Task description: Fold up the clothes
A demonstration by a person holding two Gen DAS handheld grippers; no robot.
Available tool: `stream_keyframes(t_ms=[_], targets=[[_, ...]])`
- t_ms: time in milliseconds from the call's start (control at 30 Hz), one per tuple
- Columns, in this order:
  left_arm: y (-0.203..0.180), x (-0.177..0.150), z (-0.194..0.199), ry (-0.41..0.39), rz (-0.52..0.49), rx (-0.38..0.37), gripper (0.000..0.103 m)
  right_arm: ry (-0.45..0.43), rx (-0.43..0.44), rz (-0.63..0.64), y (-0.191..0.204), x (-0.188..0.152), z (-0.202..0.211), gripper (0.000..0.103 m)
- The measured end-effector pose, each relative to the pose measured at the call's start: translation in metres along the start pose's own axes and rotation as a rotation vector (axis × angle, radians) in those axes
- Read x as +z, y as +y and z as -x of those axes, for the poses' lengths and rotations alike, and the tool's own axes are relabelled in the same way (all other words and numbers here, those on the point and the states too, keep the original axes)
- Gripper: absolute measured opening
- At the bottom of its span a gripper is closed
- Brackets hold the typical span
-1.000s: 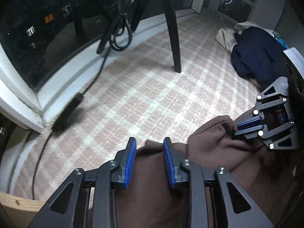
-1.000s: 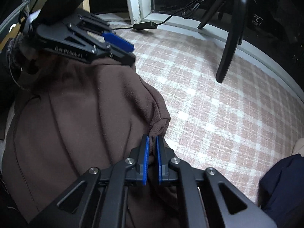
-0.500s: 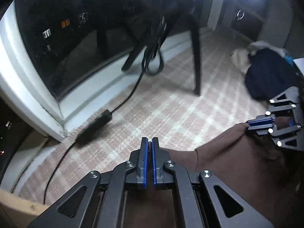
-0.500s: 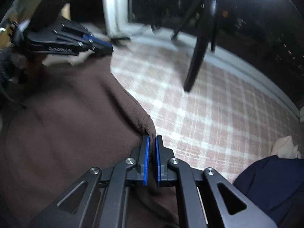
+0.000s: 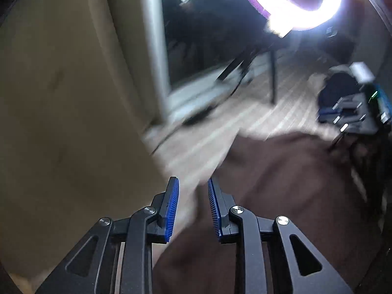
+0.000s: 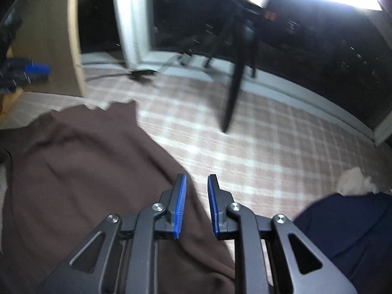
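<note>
A brown fleece garment (image 6: 80, 171) lies spread on the plaid floor covering (image 6: 269, 152); it also shows in the left wrist view (image 5: 281, 183). My right gripper (image 6: 196, 205) is open and empty, just above the garment's right edge. My left gripper (image 5: 192, 210) is open and empty over the garment's left edge. The right gripper shows blurred at the far right of the left wrist view (image 5: 348, 115). The left gripper shows at the far left of the right wrist view (image 6: 29, 73).
A dark navy garment (image 6: 355, 232) and a cream cloth (image 6: 352, 181) lie at the right. A black tripod leg (image 6: 235, 85) stands on the floor by the window sill (image 6: 294, 90). A beige wooden panel (image 5: 61, 110) is at the left. A ring light (image 5: 299, 2) glares above.
Both grippers have opened and let go of the brown garment, which now lies flat. Both have lifted and tilted up; the views are blurred by motion.
</note>
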State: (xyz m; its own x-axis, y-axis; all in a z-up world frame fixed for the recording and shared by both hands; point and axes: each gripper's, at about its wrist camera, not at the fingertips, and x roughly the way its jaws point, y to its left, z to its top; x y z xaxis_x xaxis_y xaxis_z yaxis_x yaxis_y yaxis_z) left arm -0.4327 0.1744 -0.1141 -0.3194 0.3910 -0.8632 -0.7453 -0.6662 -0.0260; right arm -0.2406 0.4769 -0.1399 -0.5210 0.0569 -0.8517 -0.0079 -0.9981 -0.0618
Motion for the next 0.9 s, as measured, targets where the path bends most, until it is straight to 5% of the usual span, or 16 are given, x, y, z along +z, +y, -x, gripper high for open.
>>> stream_keyframes(t_ms=[200, 300, 533, 633, 733, 867, 900], targets=[[-0.004, -0.021, -0.038, 0.103, -0.050, -0.003, 0.024, -0.016, 0.187, 0.056, 0.059, 0.033, -0.015, 0.018], [-0.009, -0.014, -0.051, 0.106, -0.022, -0.074, 0.024, -0.005, 0.256, 0.077, 0.084, 0.054, -0.031, 0.018], [-0.014, 0.003, -0.089, 0.150, 0.041, -0.195, 0.028, 0.072, 0.169, 0.105, 0.093, 0.057, -0.073, 0.018], [-0.023, -0.005, -0.087, 0.113, 0.016, -0.159, 0.007, 0.090, 0.170, 0.096, 0.087, 0.046, -0.081, 0.018], [-0.042, -0.005, -0.071, 0.052, -0.046, -0.058, 0.006, 0.088, 0.171, 0.082, 0.082, 0.037, -0.084, 0.018], [-0.061, -0.001, -0.044, -0.159, -0.143, 0.169, 0.006, 0.067, 0.165, 0.067, 0.076, 0.027, -0.083, 0.018], [-0.058, -0.003, -0.043, -0.160, -0.138, 0.172, 0.006, 0.058, 0.168, 0.068, 0.076, 0.026, -0.083, 0.018]])
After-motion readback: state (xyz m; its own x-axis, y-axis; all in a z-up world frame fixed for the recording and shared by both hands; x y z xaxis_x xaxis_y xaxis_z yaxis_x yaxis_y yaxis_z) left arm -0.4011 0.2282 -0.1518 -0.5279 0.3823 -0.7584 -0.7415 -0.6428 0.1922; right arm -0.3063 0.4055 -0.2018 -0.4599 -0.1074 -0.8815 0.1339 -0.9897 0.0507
